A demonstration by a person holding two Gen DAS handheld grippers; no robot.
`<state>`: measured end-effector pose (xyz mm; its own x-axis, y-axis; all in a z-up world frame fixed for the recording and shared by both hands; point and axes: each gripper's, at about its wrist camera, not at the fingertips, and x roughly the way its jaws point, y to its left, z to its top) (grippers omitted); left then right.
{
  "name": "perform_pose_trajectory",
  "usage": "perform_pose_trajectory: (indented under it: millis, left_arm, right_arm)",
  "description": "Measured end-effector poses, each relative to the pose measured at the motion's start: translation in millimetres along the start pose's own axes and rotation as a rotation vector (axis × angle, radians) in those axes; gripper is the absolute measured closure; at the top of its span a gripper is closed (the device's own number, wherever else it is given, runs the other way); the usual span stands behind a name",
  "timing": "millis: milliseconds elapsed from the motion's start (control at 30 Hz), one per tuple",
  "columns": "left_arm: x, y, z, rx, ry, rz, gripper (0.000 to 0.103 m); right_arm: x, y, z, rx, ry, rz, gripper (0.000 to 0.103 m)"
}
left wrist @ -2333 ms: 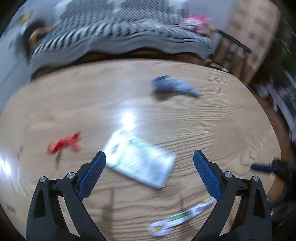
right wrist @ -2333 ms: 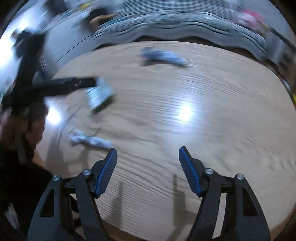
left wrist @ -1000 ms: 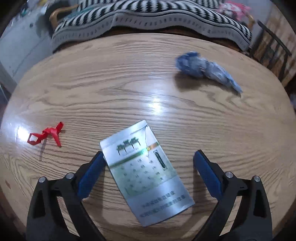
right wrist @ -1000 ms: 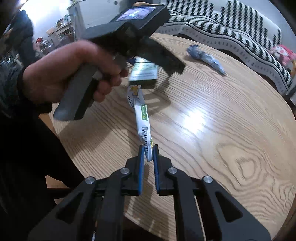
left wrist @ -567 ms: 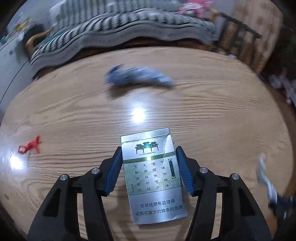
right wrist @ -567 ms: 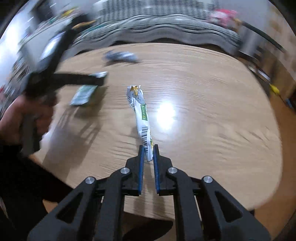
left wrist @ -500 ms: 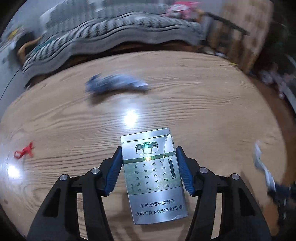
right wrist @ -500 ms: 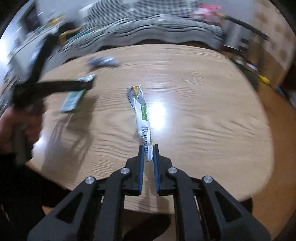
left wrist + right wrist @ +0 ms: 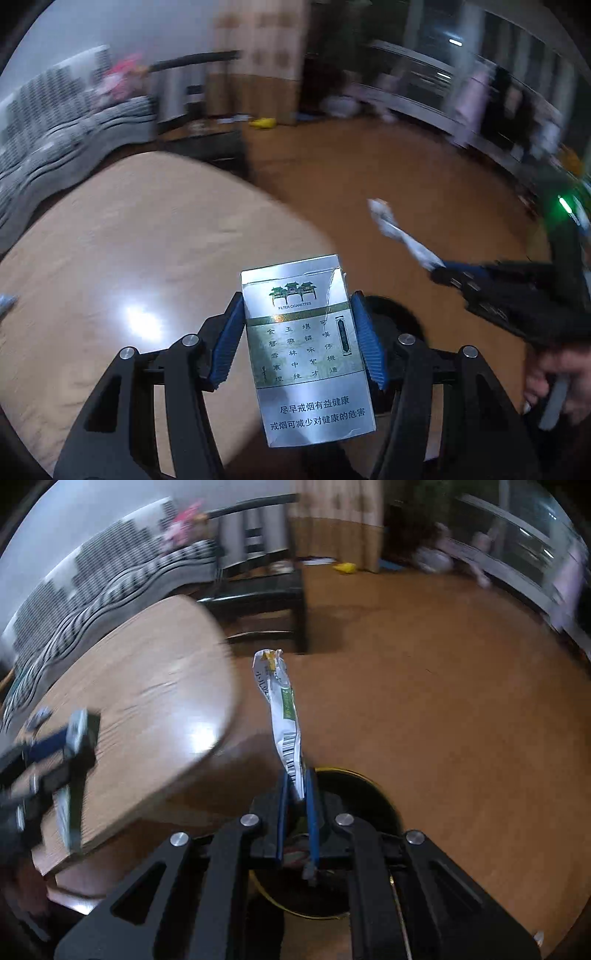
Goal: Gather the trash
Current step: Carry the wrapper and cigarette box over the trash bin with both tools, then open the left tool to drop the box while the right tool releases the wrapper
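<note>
My left gripper (image 9: 297,314) is shut on a silver cigarette pack (image 9: 306,347), held in the air at the round wooden table's (image 9: 110,236) right edge. My right gripper (image 9: 296,790) is shut on a long white and green snack wrapper (image 9: 282,709) that sticks up from its tips. It hangs over a dark round trash bin (image 9: 369,797) on the floor beside the table (image 9: 140,686). The bin (image 9: 399,314) shows partly behind the left gripper too. The right gripper with its wrapper (image 9: 402,236) appears at the right of the left wrist view.
A dark chair (image 9: 266,590) stands past the table's far edge. A striped sofa (image 9: 110,572) runs along the back left. A blue wrapper (image 9: 38,716) lies on the table at the far left. The brown floor (image 9: 443,686) stretches right.
Both grippers have swung right off the table with their loads, and now the floor and the bin are in view. Earlier, both shut on their items.
</note>
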<state>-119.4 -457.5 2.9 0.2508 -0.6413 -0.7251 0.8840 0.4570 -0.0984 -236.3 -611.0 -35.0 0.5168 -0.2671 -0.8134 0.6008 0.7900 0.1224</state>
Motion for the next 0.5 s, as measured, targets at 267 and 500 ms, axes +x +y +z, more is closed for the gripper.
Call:
perform_pose_trajectory:
  millis: [267,500]
  left_arm:
    - [69.9,-64.7,-15.5,0.131,0.108,-0.096,0.046]
    - [111.8,-55.0,-8.4,0.118,0.171,-0.082,0.046]
  right_arm:
    - [35.4,-59.4,-33.5,0.120,0.168,-0.008,0.093]
    - [43.3,-59.3,-42.6,0.111,0.214,0.007,0.093]
